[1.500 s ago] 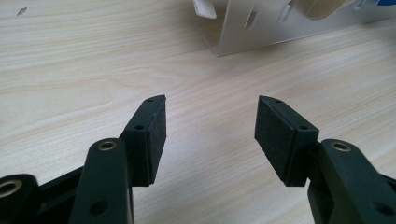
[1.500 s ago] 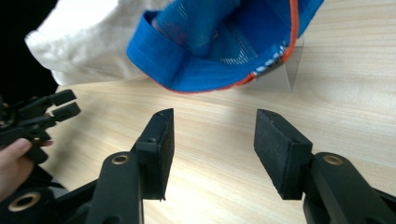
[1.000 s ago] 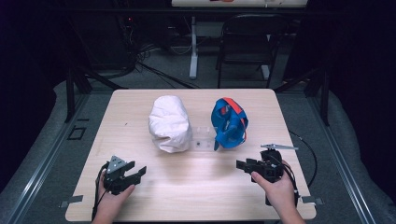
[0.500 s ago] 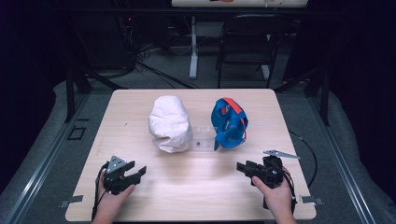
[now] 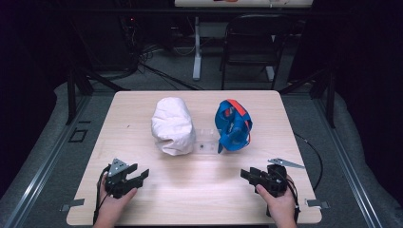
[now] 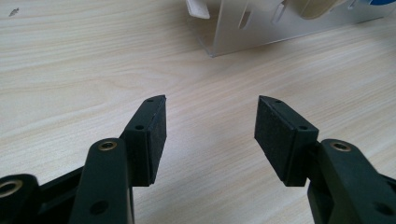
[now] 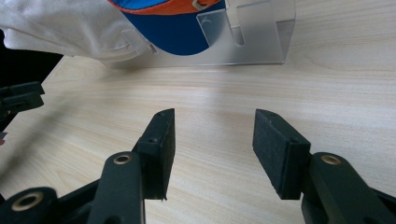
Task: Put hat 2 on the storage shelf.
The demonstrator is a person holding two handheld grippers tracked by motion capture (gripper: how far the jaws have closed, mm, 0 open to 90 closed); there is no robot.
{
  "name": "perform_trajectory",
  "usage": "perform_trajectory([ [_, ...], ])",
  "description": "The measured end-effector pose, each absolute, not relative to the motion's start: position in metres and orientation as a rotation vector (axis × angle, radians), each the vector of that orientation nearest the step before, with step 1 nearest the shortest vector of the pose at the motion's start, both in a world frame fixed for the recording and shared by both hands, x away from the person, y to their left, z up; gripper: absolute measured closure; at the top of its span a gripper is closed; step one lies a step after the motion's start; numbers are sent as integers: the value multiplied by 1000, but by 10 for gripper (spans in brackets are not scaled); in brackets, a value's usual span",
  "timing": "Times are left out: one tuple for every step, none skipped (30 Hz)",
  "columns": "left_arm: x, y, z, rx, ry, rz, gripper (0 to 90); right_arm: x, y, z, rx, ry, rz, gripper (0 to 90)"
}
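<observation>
The left hand-held gripper (image 5: 135,175) rests low at the near left of the table (image 5: 142,109), jaws apart and holding nothing; the right hand-held gripper (image 5: 252,175) sits at the near right, jaws likewise apart and empty. Both point inward and forward over bare wood. Well beyond them, at the table's middle, stands a clear stand (image 5: 205,141) with a white cap (image 5: 172,124) on its left side and a blue cap (image 5: 233,124) with orange trim on its right. The right gripper view shows the stand's slotted clear plate with the blue cap's brim hanging over it and white cloth beside it; the left gripper view catches the stand's near corner. As I judge it, this is the start, an approach step: neither cap is touched yet. The next move probably calls for one gripper to travel forward to a cap and close on its brim or crown edge while the other steadies the light stand, which could slide. No writing or logo can be read on either cap.
</observation>
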State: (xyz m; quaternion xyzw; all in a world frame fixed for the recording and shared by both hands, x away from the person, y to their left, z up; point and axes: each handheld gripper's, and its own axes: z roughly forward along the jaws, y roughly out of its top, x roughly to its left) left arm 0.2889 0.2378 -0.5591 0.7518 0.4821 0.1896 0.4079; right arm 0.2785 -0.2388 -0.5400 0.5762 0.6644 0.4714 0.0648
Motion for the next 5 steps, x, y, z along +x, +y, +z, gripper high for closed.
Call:
perform_trajectory([
  [288, 236, -559, 1897, 1199, 487, 440, 278, -239, -540, 1740, 1995, 1433, 494],
  [287, 234, -558, 1896, 1188, 488, 442, 278, -241, -540, 1742, 1987, 1433, 494],
  [286, 232, -556, 1896, 1179, 485, 445, 278, -242, -540, 1743, 1975, 1441, 494],
  [285, 230, -553, 1901, 1161, 482, 456, 278, -243, -540, 1747, 1963, 1453, 494],
  [283, 227, -551, 1899, 1146, 485, 460, 278, -244, -540, 1747, 1948, 1464, 493],
])
